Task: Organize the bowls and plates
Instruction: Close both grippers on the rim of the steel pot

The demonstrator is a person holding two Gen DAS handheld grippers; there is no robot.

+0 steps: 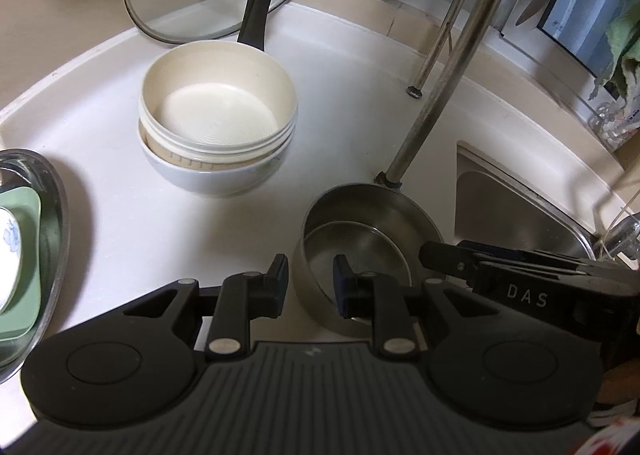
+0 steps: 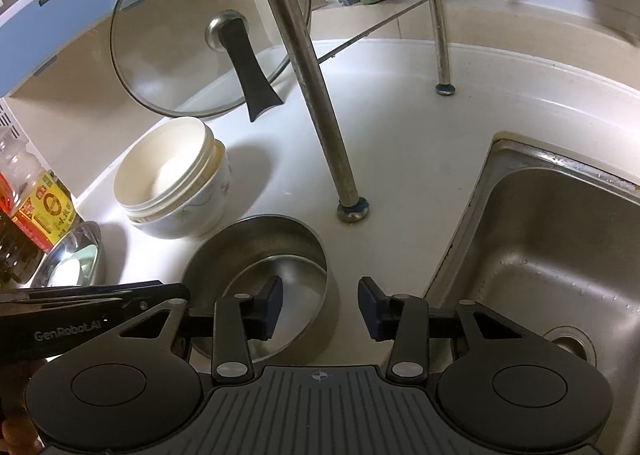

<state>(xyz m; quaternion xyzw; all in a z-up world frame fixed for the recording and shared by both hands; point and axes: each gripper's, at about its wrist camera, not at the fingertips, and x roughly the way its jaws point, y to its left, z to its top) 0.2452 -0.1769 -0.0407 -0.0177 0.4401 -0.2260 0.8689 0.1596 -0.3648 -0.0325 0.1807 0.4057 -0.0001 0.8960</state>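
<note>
So the steel bowl [image 1: 360, 251] is the piece in hand: it sits on the white counter [image 1: 344, 115] just beside the sink [image 2: 560, 255], with a smaller steel bowl [image 1: 356, 255] nested inside it. Both tools straddle its wall. The left gripper [image 1: 311, 287] has its jaws narrowly apart with the near-left rim between them, one finger outside and one inside; whether the pads actually press the metal I cannot tell. The right gripper [image 2: 320, 305] stands wider, one finger inside the bowl and the other out over bare counter, visibly short of the wall, so it grips nothing yet. Behind, a cream ribbed bowl [image 1: 218, 111] already sits nested in a white ceramic bowl [image 1: 212, 175], which looks like finished stacking. At the far left a steel tray [image 1: 56, 223] holds a pale green plate [image 1: 28, 255] and a white dish with blue print [image 1: 8, 251]. By my reading the task is partly done: two stacks exist, and the steel pair, perhaps the tray pieces too, await their final place. A glass lid [image 2: 160, 35] leans against the wall behind, and the rack leg [image 2: 320, 115] stands close to the steel bowl.
</note>
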